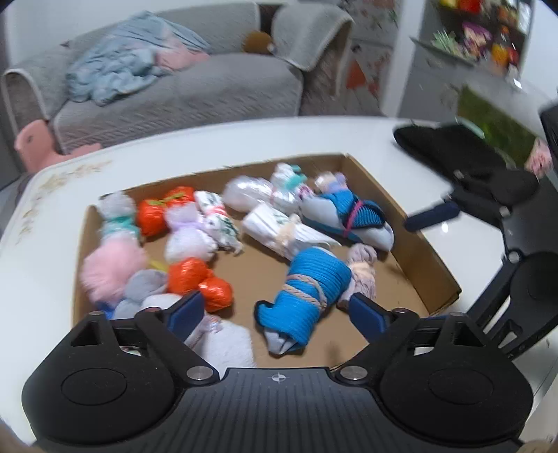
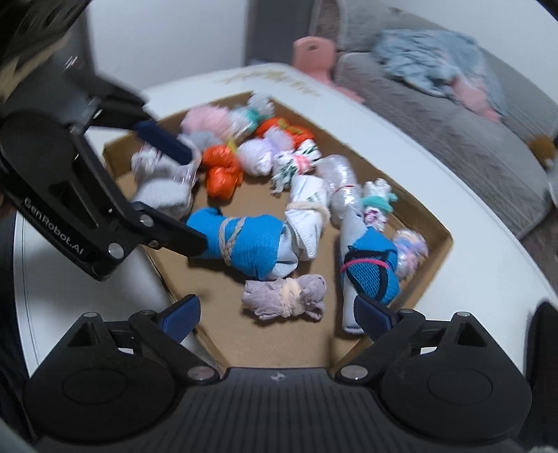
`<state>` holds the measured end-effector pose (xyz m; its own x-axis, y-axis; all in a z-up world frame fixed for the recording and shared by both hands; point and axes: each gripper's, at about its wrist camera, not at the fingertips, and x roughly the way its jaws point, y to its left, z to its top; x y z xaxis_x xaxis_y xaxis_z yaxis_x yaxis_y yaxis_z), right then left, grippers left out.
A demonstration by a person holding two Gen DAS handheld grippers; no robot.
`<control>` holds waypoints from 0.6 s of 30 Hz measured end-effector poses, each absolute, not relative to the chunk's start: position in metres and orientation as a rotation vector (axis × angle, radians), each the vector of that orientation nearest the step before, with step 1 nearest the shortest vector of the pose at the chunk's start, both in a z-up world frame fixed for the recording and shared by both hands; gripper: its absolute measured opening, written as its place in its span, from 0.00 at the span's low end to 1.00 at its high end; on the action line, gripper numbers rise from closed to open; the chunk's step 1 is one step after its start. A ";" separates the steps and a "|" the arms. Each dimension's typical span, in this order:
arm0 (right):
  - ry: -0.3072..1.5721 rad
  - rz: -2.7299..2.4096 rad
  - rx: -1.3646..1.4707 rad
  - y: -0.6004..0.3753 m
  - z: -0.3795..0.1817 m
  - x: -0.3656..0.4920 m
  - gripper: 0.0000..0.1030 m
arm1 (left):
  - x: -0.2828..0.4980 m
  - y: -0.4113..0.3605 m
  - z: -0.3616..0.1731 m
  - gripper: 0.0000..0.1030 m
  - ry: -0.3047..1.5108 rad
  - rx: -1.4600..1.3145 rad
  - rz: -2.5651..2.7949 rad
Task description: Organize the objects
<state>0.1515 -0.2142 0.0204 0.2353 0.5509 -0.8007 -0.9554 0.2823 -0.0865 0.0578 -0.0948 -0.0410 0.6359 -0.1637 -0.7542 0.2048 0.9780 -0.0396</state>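
Note:
A shallow cardboard tray [image 1: 432, 251] [image 2: 436, 258] on a white table holds several tied bundles of socks and cloth. A blue bundle tied with cord [image 1: 307, 289] [image 2: 244, 244] lies near the front. A lilac bundle [image 1: 362, 271] [image 2: 286, 296] lies beside it. A blue mesh bundle [image 1: 352, 216] [image 2: 373, 275] lies farther right. Orange bundles [image 1: 198, 282] [image 2: 223, 170] sit at the left. My left gripper [image 1: 275, 313] [image 2: 181, 195] is open above the tray's near edge, around the blue bundle's end. My right gripper [image 2: 275, 317] is open above the lilac bundle; in the left wrist view one finger [image 1: 432, 214] shows.
The white table [image 1: 52, 244] has a floral print at its far left. A grey sofa [image 1: 181, 87] with a blue blanket stands behind it. A pink stool [image 1: 35, 146] is beside the sofa. A shelf with colourful packets [image 1: 481, 31] is at the far right.

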 end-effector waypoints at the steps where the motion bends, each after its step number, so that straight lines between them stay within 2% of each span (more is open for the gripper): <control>1: 0.741 1.125 -0.630 -0.217 0.022 0.149 0.93 | 0.053 -0.092 -0.039 0.96 0.840 0.038 -0.188; 8: 0.752 0.998 -0.464 -0.223 0.029 0.130 0.99 | 0.029 -0.078 -0.030 0.99 0.760 -0.002 -0.090; 18: 0.792 0.849 -0.300 -0.224 0.021 0.117 0.99 | 0.013 -0.066 -0.033 1.00 0.713 -0.049 0.007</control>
<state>0.1173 -0.2244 0.0206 0.4027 0.5546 -0.7282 -0.7652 0.6405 0.0647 0.0126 -0.0663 -0.0328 0.7562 -0.0102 -0.6542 -0.0236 0.9988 -0.0429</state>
